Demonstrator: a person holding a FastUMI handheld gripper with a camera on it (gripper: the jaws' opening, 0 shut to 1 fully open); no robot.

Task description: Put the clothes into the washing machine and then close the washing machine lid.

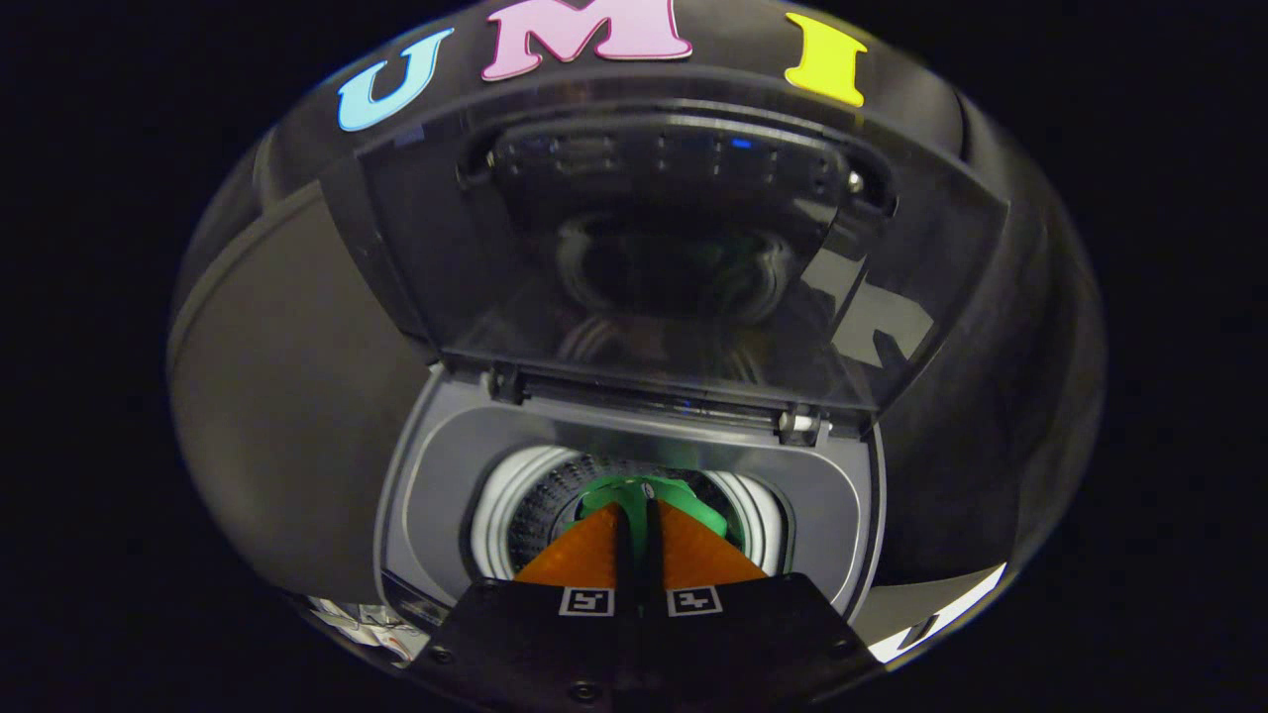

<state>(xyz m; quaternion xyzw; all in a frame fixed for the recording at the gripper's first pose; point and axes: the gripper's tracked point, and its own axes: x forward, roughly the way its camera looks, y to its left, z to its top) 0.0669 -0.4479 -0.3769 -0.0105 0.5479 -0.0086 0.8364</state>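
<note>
Dark booth, washing machine [634,465] lid [674,248] up.
We pinch the green garment [693,500] between narrow fingers [584,555] over the drum [515,515]; release next, we judge.

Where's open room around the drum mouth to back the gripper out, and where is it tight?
Gripper, fingers nearly shut, sits over the green garment in the drum. Bare grey deck rings the drum. Tight at the back: the raised lid leans over it.

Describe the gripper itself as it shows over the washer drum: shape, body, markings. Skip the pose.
The gripper has two wedge-shaped fingers that taper to narrow tips, with a dotted texture on their faces. They sit nearly together, a thin gap between them. At each finger's base is a small white square tag with a black pattern. Behind them is a dark, flat, angular body with a few screws. No cables are visible.
</note>
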